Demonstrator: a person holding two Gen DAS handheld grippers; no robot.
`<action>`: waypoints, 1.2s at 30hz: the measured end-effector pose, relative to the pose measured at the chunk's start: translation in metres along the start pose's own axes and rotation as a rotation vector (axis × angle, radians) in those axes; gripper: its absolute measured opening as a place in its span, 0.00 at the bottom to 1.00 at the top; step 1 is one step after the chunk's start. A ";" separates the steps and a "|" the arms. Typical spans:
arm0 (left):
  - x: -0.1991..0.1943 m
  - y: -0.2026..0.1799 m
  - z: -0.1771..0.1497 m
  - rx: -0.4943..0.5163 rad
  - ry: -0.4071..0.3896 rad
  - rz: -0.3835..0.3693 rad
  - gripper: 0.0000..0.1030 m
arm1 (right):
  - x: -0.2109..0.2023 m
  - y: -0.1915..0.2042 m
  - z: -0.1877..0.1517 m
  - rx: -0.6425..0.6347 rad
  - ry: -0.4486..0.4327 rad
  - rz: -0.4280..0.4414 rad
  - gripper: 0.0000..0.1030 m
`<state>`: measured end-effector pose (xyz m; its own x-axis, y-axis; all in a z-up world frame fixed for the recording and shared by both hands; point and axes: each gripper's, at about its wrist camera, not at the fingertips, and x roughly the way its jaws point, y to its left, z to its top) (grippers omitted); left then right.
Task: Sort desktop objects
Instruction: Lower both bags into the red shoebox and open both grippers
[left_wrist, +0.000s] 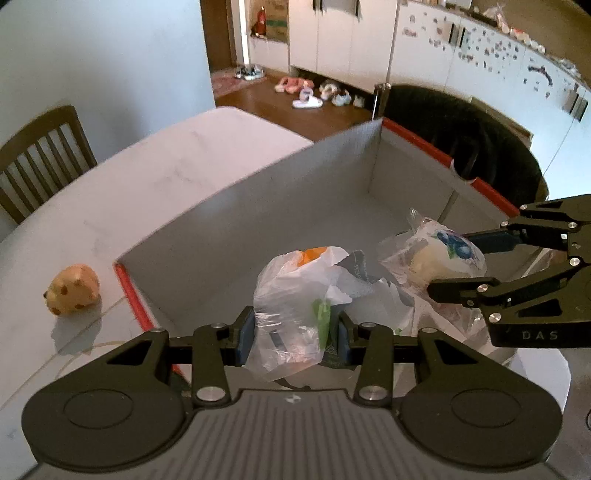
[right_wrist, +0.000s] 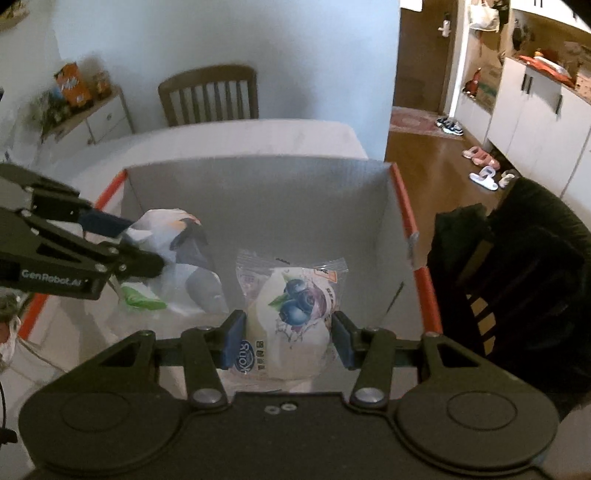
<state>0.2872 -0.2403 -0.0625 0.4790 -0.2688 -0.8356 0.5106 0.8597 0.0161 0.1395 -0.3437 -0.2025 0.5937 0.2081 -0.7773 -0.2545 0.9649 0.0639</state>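
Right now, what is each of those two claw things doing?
Left gripper: closed on a crumpled clear plastic bag.
Right gripper: closed on a clear-wrapped white blueberry bun.

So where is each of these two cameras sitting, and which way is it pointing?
Left wrist view: sits on the left gripper, looking steeply down along its fingers into the grey box; its pads clamp a crumpled plastic bag, and the right gripper reaches in from the right edge.
Right wrist view: sits on the right gripper, looking down into the same box; its pads grip a blueberry snack packet, and the left gripper shows at the left edge.
Shared: box, both packages, both grippers, the white table.
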 end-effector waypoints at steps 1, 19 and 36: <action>0.004 0.000 0.001 0.008 0.013 -0.002 0.41 | 0.003 0.000 0.000 -0.003 0.010 -0.002 0.49; 0.036 -0.011 -0.001 0.073 0.133 -0.013 0.47 | 0.035 -0.001 0.007 -0.067 0.128 0.021 0.49; 0.015 -0.004 0.000 0.017 0.076 -0.056 0.69 | 0.026 -0.005 0.006 -0.060 0.127 0.062 0.63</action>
<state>0.2921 -0.2478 -0.0751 0.3942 -0.2820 -0.8747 0.5475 0.8365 -0.0229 0.1606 -0.3421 -0.2197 0.4751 0.2414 -0.8461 -0.3355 0.9387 0.0794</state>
